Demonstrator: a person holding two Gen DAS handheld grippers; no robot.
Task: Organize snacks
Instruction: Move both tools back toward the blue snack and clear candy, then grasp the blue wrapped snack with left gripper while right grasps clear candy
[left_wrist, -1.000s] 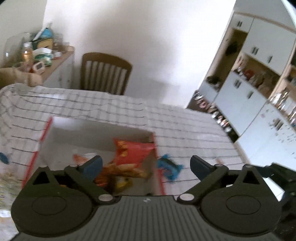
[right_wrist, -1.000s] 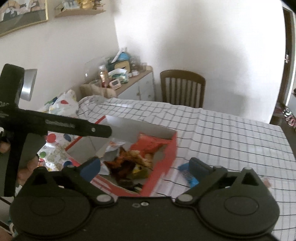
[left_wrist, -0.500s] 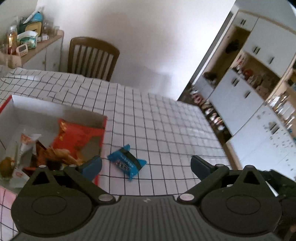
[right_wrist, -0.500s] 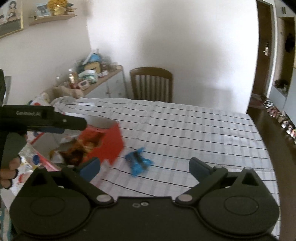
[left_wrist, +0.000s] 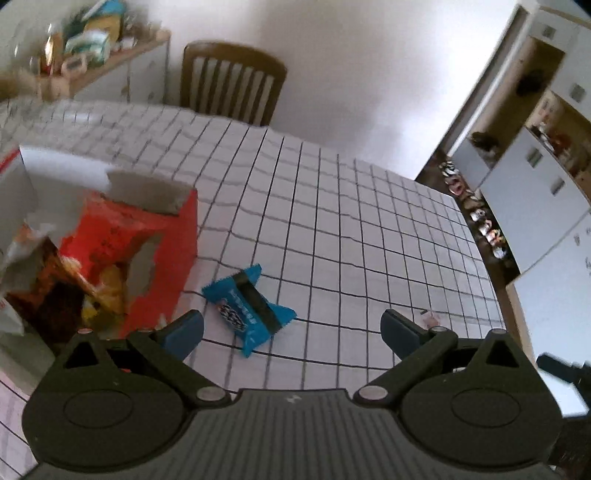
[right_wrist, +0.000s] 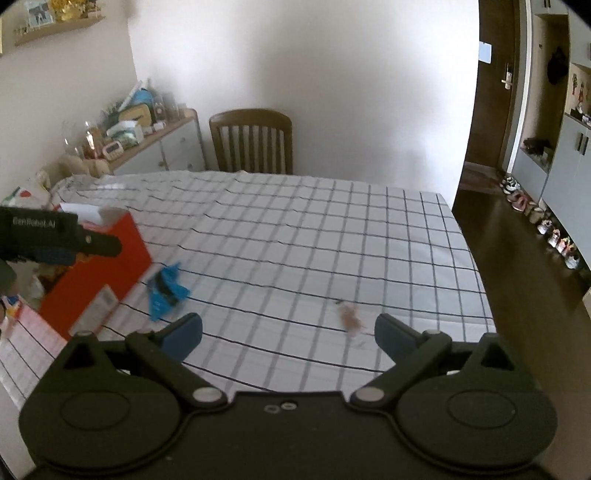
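Observation:
A blue snack packet (left_wrist: 248, 307) lies on the checked tablecloth just right of a red cardboard box (left_wrist: 162, 258) that holds several snack bags (left_wrist: 92, 266). My left gripper (left_wrist: 291, 326) is open and empty, hovering just in front of the packet. My right gripper (right_wrist: 288, 332) is open and empty above the cloth; in its view the packet (right_wrist: 166, 288) lies to the left beside the box (right_wrist: 99, 266), and the left gripper (right_wrist: 55, 236) reaches in over the box. A small pinkish wrapper (right_wrist: 349, 315) lies between the right fingers; it also shows in the left wrist view (left_wrist: 430, 319).
A wooden chair (right_wrist: 253, 142) stands at the table's far edge. A cluttered sideboard (right_wrist: 147, 144) is at the far left. The table's right edge (right_wrist: 469, 251) drops to a dark floor with shoes and white cabinets (left_wrist: 535, 177).
Both grippers have swung right, away from the box. The blue packet has come to sit nearer the left gripper's fingers. The pinkish wrapper has come into the right view.

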